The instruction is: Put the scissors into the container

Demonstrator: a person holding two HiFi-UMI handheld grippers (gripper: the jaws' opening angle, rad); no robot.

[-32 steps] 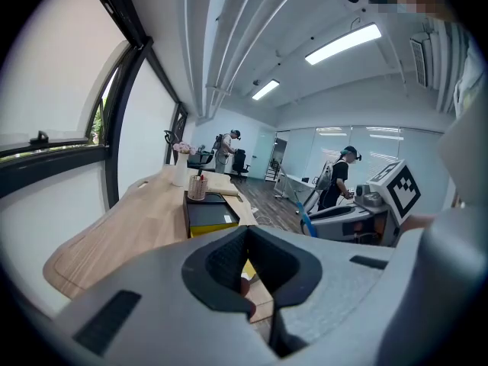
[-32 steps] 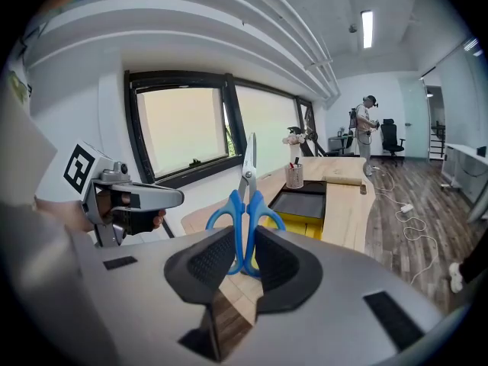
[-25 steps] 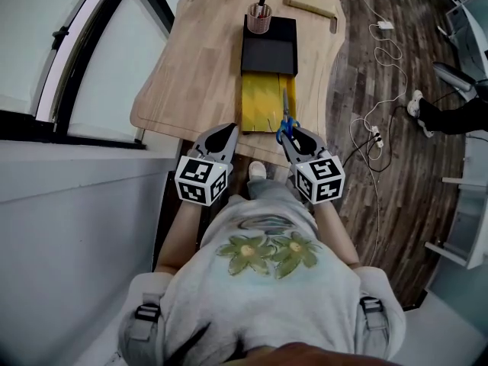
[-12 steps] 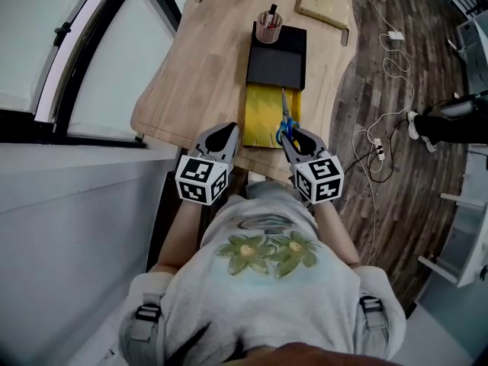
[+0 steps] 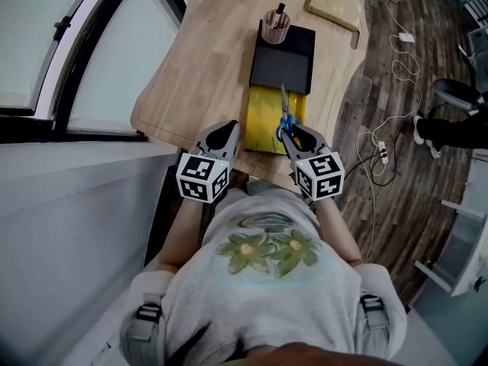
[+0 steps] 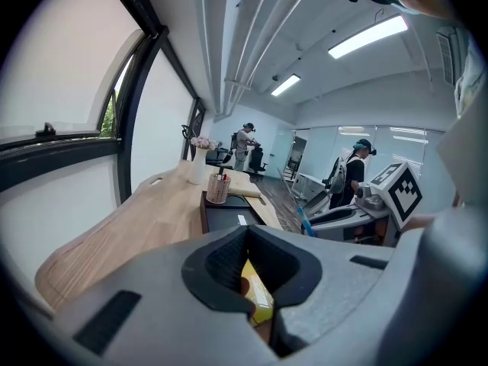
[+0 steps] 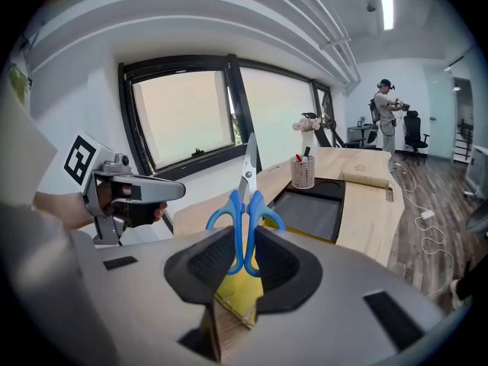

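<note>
The left gripper [image 6: 261, 308], fingers [image 6: 216, 262] together and empty, faces a wooden table [image 6: 145, 219] bearing a pen cup [image 6: 218, 190].

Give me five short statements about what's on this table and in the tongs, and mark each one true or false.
1. The right tongs are shut on the blue-handled scissors. True.
2. The scissors stand in the mesh pen cup. False: the right tongs hold them near the table's near edge, blades pointing away from the person.
3. The left tongs hold a pen. False: they are shut on nothing.
4. The mesh pen cup stands at the far end of the black tray. True.
5. The table is glass. False: it is wooden.
</note>
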